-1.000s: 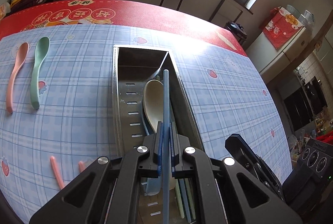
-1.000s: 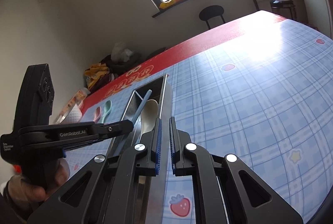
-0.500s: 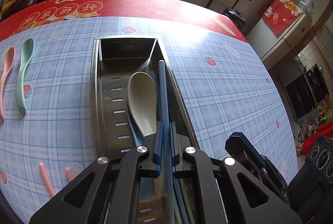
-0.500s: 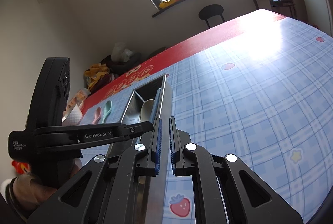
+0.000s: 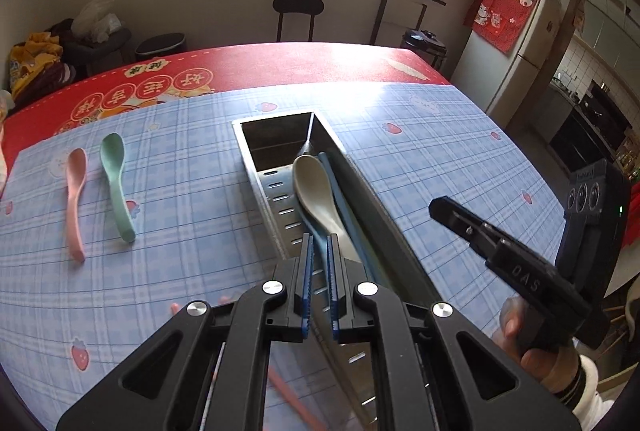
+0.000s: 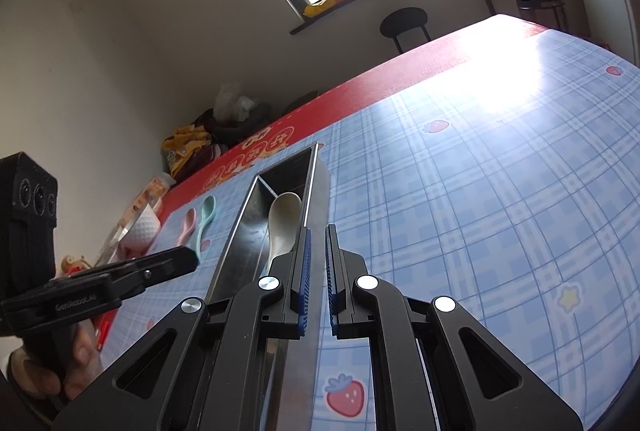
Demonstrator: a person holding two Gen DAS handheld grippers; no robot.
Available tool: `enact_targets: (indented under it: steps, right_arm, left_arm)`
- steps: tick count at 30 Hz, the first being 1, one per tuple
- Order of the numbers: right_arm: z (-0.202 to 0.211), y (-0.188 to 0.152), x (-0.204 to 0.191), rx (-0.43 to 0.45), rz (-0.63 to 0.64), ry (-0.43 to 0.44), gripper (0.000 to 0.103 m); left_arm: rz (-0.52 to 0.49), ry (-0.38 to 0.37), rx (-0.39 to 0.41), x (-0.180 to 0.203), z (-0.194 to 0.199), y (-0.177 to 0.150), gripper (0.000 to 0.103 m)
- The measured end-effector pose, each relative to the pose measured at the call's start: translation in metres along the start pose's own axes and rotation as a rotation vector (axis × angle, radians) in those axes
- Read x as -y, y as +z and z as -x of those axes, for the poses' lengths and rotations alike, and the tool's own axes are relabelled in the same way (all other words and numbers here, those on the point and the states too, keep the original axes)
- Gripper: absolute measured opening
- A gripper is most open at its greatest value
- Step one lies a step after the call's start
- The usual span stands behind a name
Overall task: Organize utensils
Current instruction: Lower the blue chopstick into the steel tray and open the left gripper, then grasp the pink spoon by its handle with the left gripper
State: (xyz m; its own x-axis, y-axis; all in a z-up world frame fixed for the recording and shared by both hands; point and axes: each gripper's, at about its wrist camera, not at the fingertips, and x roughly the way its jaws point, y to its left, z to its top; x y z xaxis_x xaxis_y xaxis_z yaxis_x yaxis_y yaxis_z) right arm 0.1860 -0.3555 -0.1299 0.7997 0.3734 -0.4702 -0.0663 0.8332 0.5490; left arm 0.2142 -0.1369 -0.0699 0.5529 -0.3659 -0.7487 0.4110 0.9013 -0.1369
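A: Left gripper [image 5: 319, 273]?

B: I see my jaws parted a little, nothing between them. It sits above the near end of the metal tray [image 5: 267, 191], over the spoon handles.

A: What's in the tray?

B: Beige spoon [image 5: 314, 187], bowl toward the far end, with a blue chopstick [image 5: 340, 199] just beside it along the tray's right wall. More utensils under them, can't sort them out. Far end of the tray shows bare metal.

A: Right gripper [image 6: 316, 271]?

B: Jaws a narrow gap apart, gripping nothing. From the right wrist view I'm over the tray's right rim [image 6: 310, 175], the beige spoon [image 6: 282, 223] just left of my fingers.

A: Loose items?

B: Pink spoon [image 5: 75, 199] and green spoon [image 5: 116, 185] lie side by side on the tablecloth [image 5: 180, 171], well left of the tray, not touching. Pink chopsticks [image 5: 294, 399] are partly hidden under my left gripper, near the table's front edge.

A: Room?

B: Open checked cloth between tray and spoons, and a wide open stretch right of the tray. Red border [image 5: 280, 65] along the far edge.
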Motion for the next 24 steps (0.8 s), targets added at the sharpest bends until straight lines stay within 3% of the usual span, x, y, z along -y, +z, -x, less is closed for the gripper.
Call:
enact_targets:
  steps: [13, 19, 24]
  right_arm:
    - [0.002, -0.002, -0.009, 0.013, 0.037, -0.029, 0.008]
    - [0.001, -0.004, -0.026, 0.005, 0.107, -0.096, 0.008]
    - [-0.001, -0.003, -0.034, -0.020, 0.140, -0.141, 0.008]
  left_arm:
    - [0.139, 0.110, 0.030, -0.082, 0.055, -0.071, 0.007]
    - [0.188, 0.149, 0.062, -0.123, 0.083, -0.083, 0.007]
    - [0.211, 0.164, 0.077, -0.156, 0.090, -0.072, 0.007]
